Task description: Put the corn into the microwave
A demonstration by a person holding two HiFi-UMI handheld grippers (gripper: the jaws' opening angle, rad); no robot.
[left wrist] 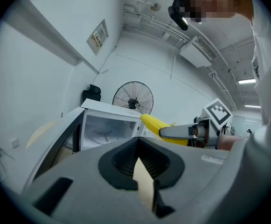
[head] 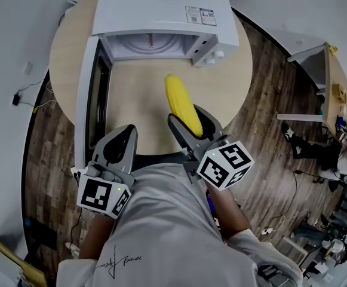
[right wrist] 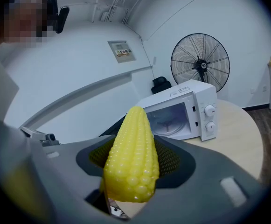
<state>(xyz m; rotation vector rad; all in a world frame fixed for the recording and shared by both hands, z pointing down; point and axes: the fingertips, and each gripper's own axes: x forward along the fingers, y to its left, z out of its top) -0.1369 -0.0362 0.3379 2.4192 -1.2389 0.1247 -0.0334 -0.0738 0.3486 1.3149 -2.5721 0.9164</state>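
- White walls and a floor fan (right wrist: 199,62) stand behind a round wooden table (head: 143,100). On it sits the microwave (head: 161,11), its door (head: 92,94) swung wide to the left and its cavity facing the person.
- Right tool (head: 188,121) pinches the corn (head: 182,103) by its thick end, one jaw on each side. The tapered tip sticks out well beyond the jaws and aims at the open cavity.
- Corn hangs in the air above the table, in front of the microwave and not yet past its opening. It touches nothing but the two jaws.
- Left tool (head: 124,137) has its jaws pressed together on nothing. It hangs near the door's free edge, left of the corn.
- Step in hand looks like the carry-in. Best to go tip first through the middle of the opening, with the cob roughly level so it clears the sill and the control panel (right wrist: 210,118) on the right.
- Probably wise to rest the corn on the turntable (right wrist: 165,122) before spreading the jaws, since a round cob may roll if dropped.
- Left tool seems best kept out of the door's path until the corn is in.
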